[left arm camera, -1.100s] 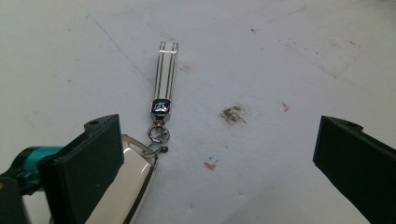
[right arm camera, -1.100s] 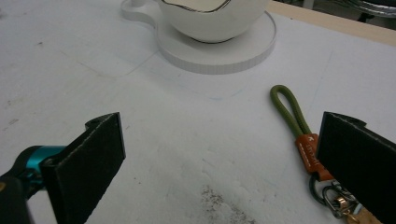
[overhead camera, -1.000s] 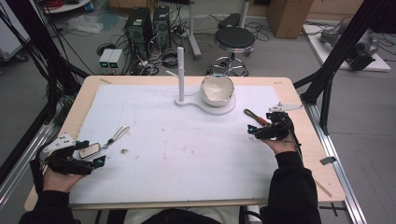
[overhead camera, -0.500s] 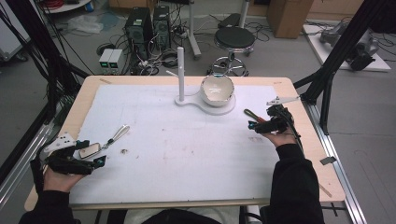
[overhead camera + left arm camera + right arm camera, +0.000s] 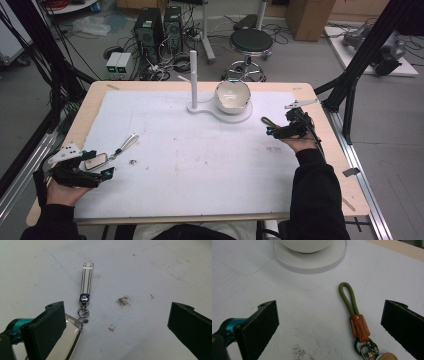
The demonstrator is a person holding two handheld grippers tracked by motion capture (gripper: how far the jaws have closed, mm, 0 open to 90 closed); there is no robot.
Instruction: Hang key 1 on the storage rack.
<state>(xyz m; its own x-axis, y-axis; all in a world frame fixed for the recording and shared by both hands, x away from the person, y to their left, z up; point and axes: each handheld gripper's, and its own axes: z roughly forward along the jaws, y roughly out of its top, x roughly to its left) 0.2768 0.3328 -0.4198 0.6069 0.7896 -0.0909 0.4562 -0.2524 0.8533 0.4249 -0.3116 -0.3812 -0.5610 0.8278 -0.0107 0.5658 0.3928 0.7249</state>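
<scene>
Two pairs of tongs are at work, both spread wide with nothing gripped. The right tongs (image 5: pixel 329 327) straddle an olive cord keychain (image 5: pixel 357 322) lying flat on the bench (image 5: pixel 200 150), just on the near side of the white bowl stand (image 5: pixel 312 262). Its cord loop looks soft and limp, so it would sag if lifted by the tip. The tan leather sleeve is the firmer, grippier spot to pinch, just above the small metal rings (which look slippery and loose).

The left tongs (image 5: pixel 115 332) sit far across the bench from that stand, over a second keychain (image 5: pixel 86 282): a flat, striped metallic strap, stiff and glossy, joined by a ring to a shiny plate beside one jaw. Both pieces seem light; I judge smooth metal likelier to slip than leather.
</scene>
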